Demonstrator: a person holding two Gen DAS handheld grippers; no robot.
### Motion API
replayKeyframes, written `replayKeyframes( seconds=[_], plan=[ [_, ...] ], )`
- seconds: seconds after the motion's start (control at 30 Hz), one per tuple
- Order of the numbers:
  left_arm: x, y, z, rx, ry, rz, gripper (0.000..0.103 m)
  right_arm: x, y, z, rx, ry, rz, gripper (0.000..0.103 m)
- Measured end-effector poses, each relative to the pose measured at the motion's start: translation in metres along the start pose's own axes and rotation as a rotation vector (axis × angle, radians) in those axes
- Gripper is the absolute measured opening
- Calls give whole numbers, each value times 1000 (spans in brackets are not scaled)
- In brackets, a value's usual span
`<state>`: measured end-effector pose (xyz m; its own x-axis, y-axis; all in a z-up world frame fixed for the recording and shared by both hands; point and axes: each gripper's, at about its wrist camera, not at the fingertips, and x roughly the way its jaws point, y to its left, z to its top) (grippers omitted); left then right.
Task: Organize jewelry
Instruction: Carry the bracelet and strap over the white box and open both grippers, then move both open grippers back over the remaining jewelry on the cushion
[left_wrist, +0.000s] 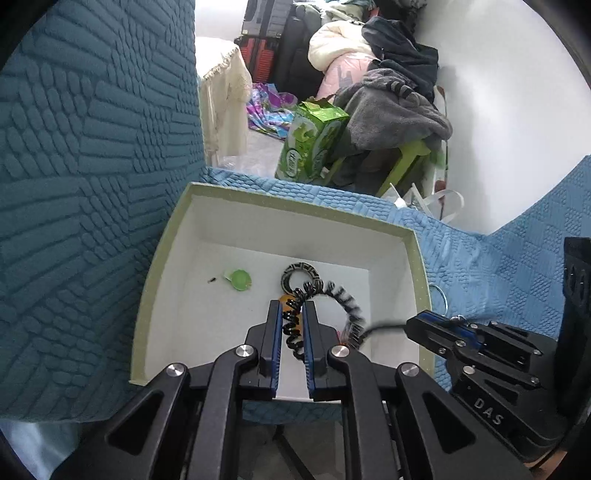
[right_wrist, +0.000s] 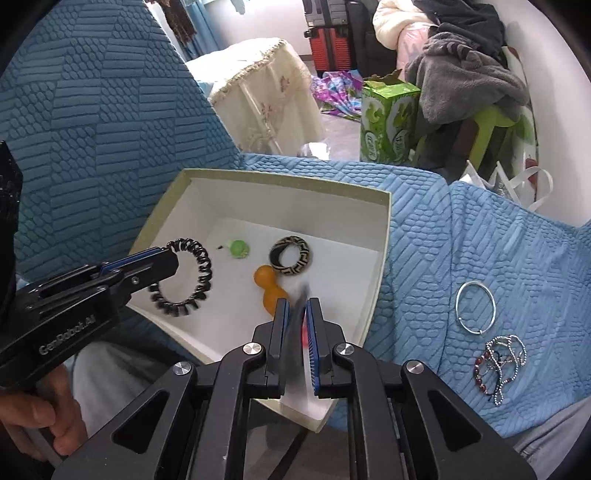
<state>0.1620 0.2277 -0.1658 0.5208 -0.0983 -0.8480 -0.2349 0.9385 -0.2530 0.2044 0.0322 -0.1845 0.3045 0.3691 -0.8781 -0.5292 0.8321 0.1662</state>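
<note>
Now both grippers, left (left_wrist: 291, 325) pinching a black coiled hair tie (right_wrist: 183, 277) and right (right_wrist: 296, 325) clamping a blurred dark piece, are lowering into the white cardboard box (right_wrist: 384, 236), while a silver wire hoop (right_wrist: 475, 308) and beaded bracelets (right_wrist: 500, 363) are waiting outside.

the open box (right_wrist: 380, 236) sits on the quilted cover (right_wrist: 517, 258), and inside it lie a patterned ring (right_wrist: 290, 255) toward the far wall, a small round piece (right_wrist: 239, 249) to the ring's left, and a gourd-shaped piece (right_wrist: 269, 286) nearer than the ring. the coiled band (right_wrist: 184, 280) hangs over the box's left part, clamped in the left tool (right_wrist: 173, 254). to the right of the box, on the cover, lie a thin bangle (right_wrist: 475, 307) and, nearer than it, a heap of beaded strands (right_wrist: 500, 363).
</note>
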Motion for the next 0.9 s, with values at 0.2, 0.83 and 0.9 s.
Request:
replayKeyframes(
  seconds=[0.2,0.83,0.9],
  plan=[
    [-27,-16,13,-4,-51,40,53,-31,-7,12,-10,-61,34,20],
    [-127,-143,29,42,-344,-133,59,-207,-76,21,-59,-431,14,20],
    [-117,-158,22,60,-323,-163,59,-212,-93,12,-33,-440,1,20]
  ],
)
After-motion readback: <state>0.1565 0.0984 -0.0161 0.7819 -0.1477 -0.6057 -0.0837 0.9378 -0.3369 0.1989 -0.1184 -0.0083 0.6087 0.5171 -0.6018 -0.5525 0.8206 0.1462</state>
